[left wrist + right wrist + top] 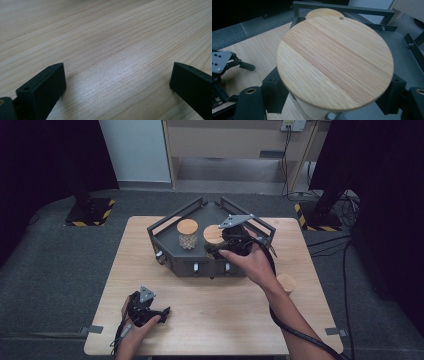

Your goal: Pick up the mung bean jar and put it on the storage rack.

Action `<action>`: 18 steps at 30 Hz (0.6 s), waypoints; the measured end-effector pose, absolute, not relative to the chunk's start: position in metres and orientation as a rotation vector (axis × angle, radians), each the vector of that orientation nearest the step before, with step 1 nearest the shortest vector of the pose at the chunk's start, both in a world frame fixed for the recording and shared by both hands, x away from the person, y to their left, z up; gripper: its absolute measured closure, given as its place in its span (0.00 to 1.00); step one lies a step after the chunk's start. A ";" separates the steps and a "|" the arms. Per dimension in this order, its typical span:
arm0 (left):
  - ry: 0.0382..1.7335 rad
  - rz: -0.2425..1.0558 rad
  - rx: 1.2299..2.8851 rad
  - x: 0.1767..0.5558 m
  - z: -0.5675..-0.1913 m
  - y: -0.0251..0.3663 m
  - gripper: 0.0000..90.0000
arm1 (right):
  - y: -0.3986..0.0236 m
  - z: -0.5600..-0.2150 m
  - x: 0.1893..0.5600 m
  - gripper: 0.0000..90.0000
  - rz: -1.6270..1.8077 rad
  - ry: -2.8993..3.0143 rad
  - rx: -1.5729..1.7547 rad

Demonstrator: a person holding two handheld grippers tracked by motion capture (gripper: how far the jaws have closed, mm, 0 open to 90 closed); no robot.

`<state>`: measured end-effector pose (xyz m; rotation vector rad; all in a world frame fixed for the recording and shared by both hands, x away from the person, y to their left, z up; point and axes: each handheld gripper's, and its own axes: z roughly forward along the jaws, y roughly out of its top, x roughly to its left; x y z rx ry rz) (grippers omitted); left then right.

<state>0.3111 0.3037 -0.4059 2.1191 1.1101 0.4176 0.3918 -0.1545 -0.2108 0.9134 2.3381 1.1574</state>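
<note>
A jar with a round wooden lid (334, 60) sits between the jaws of my right gripper (333, 100), which is shut on its body just under the lid. In the high view this jar (213, 234) and my right gripper (215, 246) hang over the right part of a dark grey railed tray (210, 268). A second jar (188, 235), wooden-lidded and holding pale beads, stands in the tray to the left; its lid (322, 12) peeks out behind the held one. My left gripper (162, 314) rests at the table's front left, open (117, 75) over bare wood.
A third wooden-lidded jar (287, 282) stands on the table (220, 320) right of the tray, beside my right forearm. The left gripper (227, 67) lies far left in the right gripper view. Cables trail off the table's front.
</note>
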 end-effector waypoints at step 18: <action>1.113 0.419 2.118 0.311 -0.406 0.303 0.00 | -0.149 -0.216 0.414 0.29 1.138 2.320 0.957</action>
